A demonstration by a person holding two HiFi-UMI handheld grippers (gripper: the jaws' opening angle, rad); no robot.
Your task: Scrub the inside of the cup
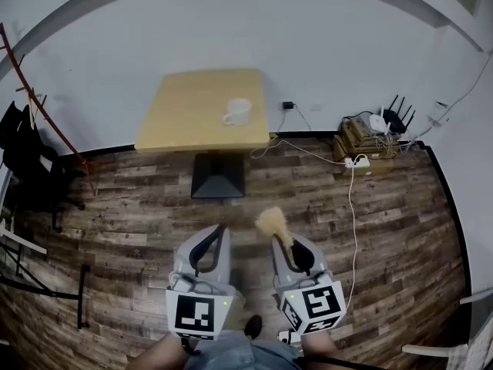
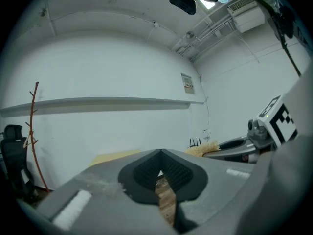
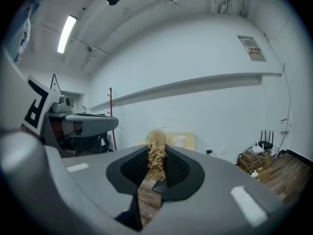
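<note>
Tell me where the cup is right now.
In the head view the white cup stands on the right half of the wooden table by the far wall; the right gripper view shows it just right of the held straw scrubber.

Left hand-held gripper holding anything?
No: in the left gripper view, the left hand-held gripper has its jaws shut together with nothing between the ribbed pads.

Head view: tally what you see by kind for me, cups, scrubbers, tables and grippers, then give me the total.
cup: 1
scrubber: 1
table: 1
grippers, the left gripper and the right gripper: 2
Total: 5
</note>
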